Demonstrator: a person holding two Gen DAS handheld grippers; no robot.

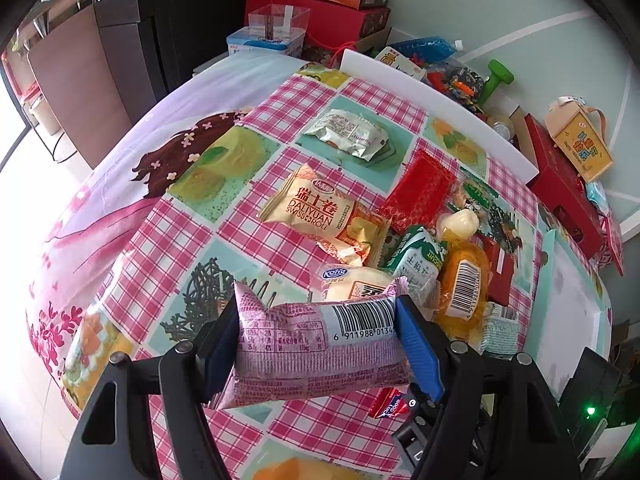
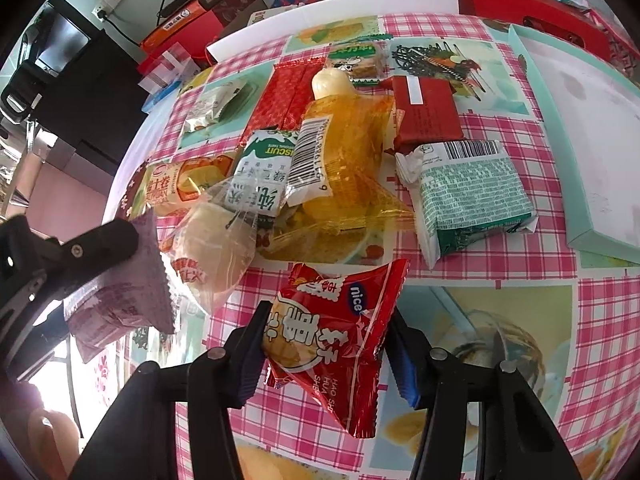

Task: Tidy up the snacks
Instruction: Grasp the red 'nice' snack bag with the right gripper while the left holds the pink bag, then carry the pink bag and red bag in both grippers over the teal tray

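My left gripper (image 1: 316,320) is shut on a pink snack packet (image 1: 312,352), held crosswise between its blue pads above the pink checked tablecloth (image 1: 180,232). In the right wrist view that same pink packet (image 2: 120,304) shows at the left edge. My right gripper (image 2: 328,314) is shut on a red "nice" snack packet (image 2: 332,340), both pads pressing on its sides. Just beyond it lies a heap of snacks: an orange jelly pack (image 2: 352,160), a green-and-white biscuit pack (image 2: 472,200) and a clear-wrapped bun (image 2: 216,240).
A Swiss roll packet (image 1: 320,212), a silver packet (image 1: 348,132) and a flat red packet (image 1: 420,192) lie further out on the cloth. A teal-rimmed white box (image 2: 580,120) lies at the right. Red boxes (image 1: 560,196) and clutter crowd the far edge behind a white board (image 1: 440,104).
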